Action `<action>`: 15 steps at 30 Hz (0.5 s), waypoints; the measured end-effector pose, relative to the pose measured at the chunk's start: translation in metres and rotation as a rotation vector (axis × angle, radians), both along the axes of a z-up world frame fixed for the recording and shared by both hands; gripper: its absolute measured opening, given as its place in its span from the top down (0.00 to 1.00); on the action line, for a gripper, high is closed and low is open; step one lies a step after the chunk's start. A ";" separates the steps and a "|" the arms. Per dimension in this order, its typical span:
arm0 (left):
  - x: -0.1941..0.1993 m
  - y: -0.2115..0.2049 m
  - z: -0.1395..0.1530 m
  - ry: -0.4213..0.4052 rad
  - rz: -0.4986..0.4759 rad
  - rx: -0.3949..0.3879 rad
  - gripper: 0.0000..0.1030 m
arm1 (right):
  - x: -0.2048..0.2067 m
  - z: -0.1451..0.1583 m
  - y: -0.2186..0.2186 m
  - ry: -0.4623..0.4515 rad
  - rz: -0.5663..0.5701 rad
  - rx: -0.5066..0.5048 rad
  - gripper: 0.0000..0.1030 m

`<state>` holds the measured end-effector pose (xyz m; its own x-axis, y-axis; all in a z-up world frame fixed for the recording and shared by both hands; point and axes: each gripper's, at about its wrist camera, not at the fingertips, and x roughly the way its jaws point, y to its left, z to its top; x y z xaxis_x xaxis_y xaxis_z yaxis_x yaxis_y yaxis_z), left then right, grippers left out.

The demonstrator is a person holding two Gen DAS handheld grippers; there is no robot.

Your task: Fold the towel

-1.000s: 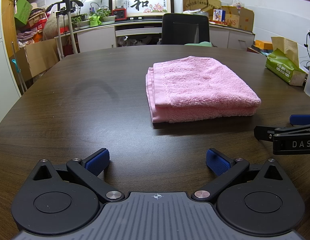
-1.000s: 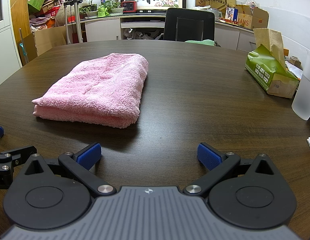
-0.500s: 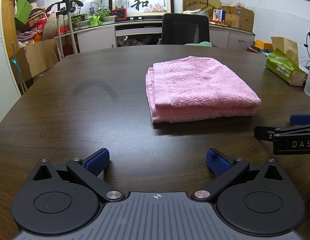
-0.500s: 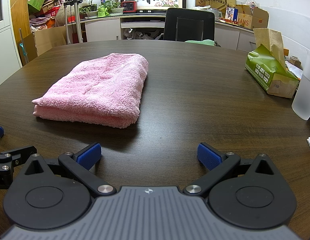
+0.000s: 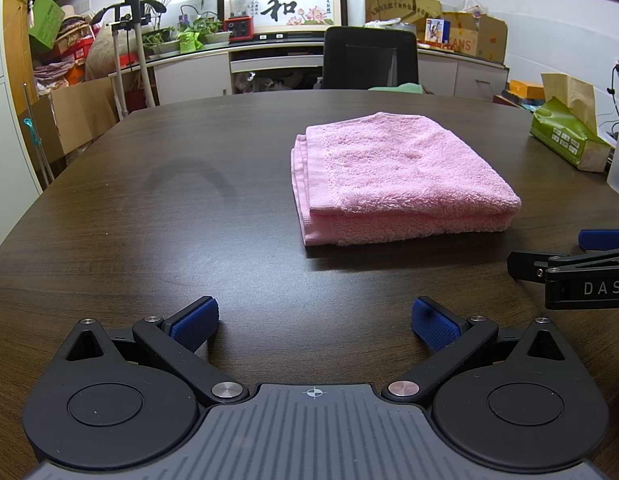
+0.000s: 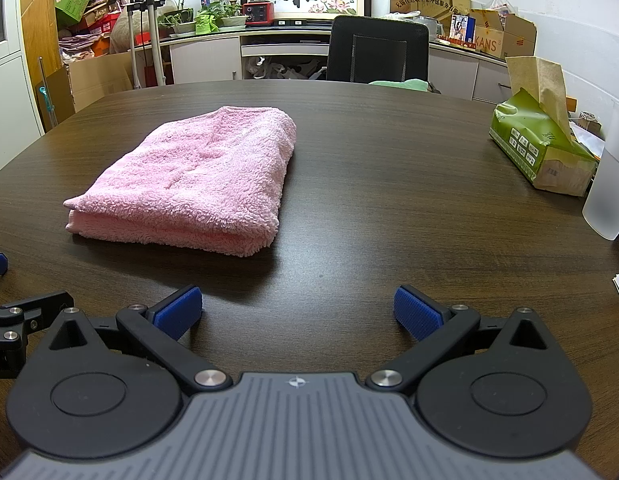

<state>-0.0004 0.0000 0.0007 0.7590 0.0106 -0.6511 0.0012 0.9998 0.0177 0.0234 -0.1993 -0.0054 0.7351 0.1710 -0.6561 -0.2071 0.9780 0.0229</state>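
A pink towel (image 5: 393,176) lies folded into a thick rectangle on the dark wooden table (image 5: 169,208); the right wrist view shows the same towel (image 6: 197,178) ahead and to the left. My left gripper (image 5: 314,322) rests low near the table's front edge, open, nothing between its blue pads, with the towel ahead and slightly right. My right gripper (image 6: 297,312) is also open and empty, short of the towel's near right corner. Part of the right gripper (image 5: 569,268) shows at the right edge of the left wrist view.
A green tissue pack (image 6: 537,148) and a frosted plastic cup (image 6: 607,196) stand at the table's right side. A black office chair (image 5: 369,58) sits behind the far edge. Cabinets, boxes and plants line the back wall.
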 end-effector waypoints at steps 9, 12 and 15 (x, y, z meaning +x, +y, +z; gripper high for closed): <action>-0.002 0.002 0.001 0.000 0.002 0.001 0.00 | 0.000 0.002 -0.001 0.000 -0.005 0.000 0.00; -0.001 0.001 0.002 0.000 0.002 0.001 0.00 | 0.000 0.002 -0.001 0.000 -0.005 0.000 0.00; -0.001 0.001 0.002 0.000 0.001 0.000 0.00 | 0.000 0.002 -0.001 0.000 -0.005 0.000 0.00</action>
<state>-0.0012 0.0008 0.0023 0.7591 0.0118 -0.6509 -0.0003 0.9998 0.0178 0.0232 -0.1999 -0.0033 0.7362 0.1670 -0.6559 -0.2018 0.9792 0.0228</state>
